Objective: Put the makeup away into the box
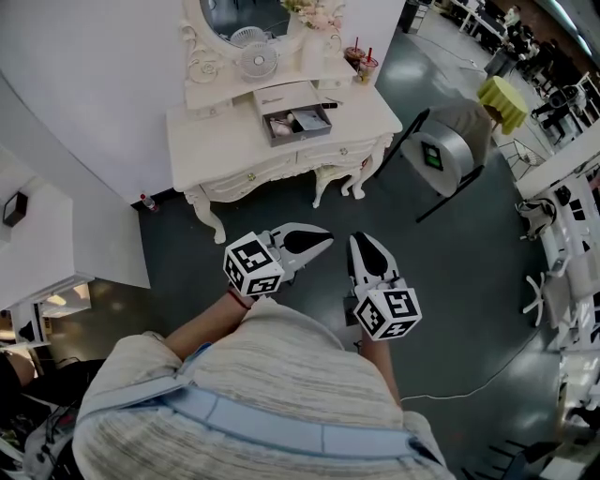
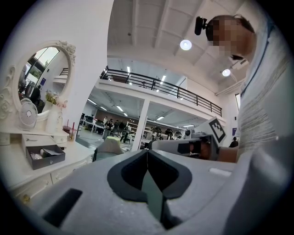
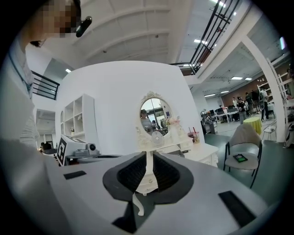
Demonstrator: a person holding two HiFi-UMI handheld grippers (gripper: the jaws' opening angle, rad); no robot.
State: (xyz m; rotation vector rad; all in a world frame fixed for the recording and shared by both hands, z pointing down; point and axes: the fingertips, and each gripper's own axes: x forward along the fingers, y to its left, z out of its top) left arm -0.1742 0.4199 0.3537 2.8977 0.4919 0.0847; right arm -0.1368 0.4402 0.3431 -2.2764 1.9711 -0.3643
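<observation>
A grey box (image 1: 296, 122) stands open on the white dressing table (image 1: 216, 141), with a pink round item (image 1: 280, 128) and a white piece inside; a thin dark stick (image 1: 328, 105) lies beside it. The left gripper view shows the same box (image 2: 46, 156) at far left. Both grippers hang close to my body over the dark floor, well short of the table. My left gripper (image 1: 323, 239) is shut and empty, its jaws (image 2: 147, 152) meeting at the tip. My right gripper (image 1: 359, 240) is shut too, with nothing in its jaws (image 3: 149, 155).
An oval mirror (image 1: 244, 14), a small fan (image 1: 258, 61) and two drink cups (image 1: 361, 61) stand on the table. A grey chair (image 1: 450, 150) stands to the table's right, and a yellow stool (image 1: 503, 98) is farther back. A white shelf unit (image 1: 56, 244) is at left.
</observation>
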